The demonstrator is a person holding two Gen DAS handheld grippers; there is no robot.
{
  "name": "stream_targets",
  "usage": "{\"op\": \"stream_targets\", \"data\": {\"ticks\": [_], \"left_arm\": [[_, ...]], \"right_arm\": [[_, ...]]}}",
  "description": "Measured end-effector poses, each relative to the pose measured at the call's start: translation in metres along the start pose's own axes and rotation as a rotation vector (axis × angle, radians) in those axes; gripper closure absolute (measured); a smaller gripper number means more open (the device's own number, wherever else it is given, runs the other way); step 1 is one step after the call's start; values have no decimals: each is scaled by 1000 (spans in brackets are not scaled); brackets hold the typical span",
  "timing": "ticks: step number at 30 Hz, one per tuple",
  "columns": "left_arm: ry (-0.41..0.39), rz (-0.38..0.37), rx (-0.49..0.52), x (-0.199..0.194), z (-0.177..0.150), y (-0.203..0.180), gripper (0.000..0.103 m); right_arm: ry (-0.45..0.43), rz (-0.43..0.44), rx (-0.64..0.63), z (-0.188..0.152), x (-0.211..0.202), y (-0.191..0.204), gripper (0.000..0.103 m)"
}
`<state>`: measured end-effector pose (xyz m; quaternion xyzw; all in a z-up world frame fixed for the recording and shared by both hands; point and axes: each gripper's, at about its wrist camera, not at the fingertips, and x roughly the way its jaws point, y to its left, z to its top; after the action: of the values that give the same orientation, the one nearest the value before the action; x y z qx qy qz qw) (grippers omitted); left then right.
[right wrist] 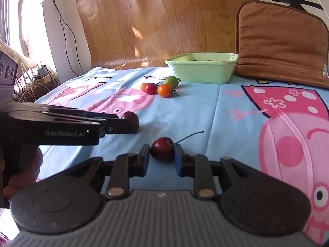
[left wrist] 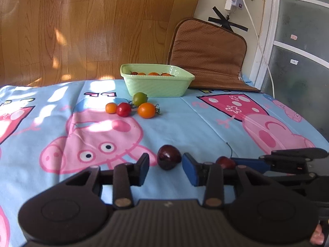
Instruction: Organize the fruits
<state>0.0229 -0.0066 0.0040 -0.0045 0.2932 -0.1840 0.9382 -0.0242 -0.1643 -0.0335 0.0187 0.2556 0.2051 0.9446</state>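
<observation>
Low centre of each wrist view sits a cherry. Our right gripper clamps the stemmed cherry; our left gripper stands released, pads flanking, not pressing, the dark cherry. Both rest on the cloth, presumably bound for the green tub, whose contents its rim mostly hides.

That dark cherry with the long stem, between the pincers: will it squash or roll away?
The cherry looks round and glossy, so it would probably roll on the cloth if nudged. Its skin seems smooth, perhaps slippery. The right gripper pads already press both sides without visible denting, so it is likely fairly firm.
</observation>
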Motion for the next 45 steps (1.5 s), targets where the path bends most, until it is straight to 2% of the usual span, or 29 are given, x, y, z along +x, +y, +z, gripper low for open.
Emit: {"op": "stream_targets", "data": {"ticks": [7, 9, 11, 18, 26, 45], "left_arm": [[13, -4, 29, 19, 7, -4, 61], [25, -9, 28, 24, 5, -5, 65], [19, -15, 29, 24, 3, -5, 73], [13, -38, 13, 9, -6, -4, 73], [8, -23, 17, 2, -12, -7, 73], [11, -5, 30, 4, -12, -9, 71]], "right_arm": [[4, -4, -1, -1, 0, 0, 74], [7, -7, -6, -1, 0, 1, 73], [8, -11, -16, -1, 0, 2, 72], [5, -36, -54, -2, 2, 7, 75], [3, -60, -130, -4, 3, 18, 75], [5, -56, -118, -4, 3, 17, 75]]}}
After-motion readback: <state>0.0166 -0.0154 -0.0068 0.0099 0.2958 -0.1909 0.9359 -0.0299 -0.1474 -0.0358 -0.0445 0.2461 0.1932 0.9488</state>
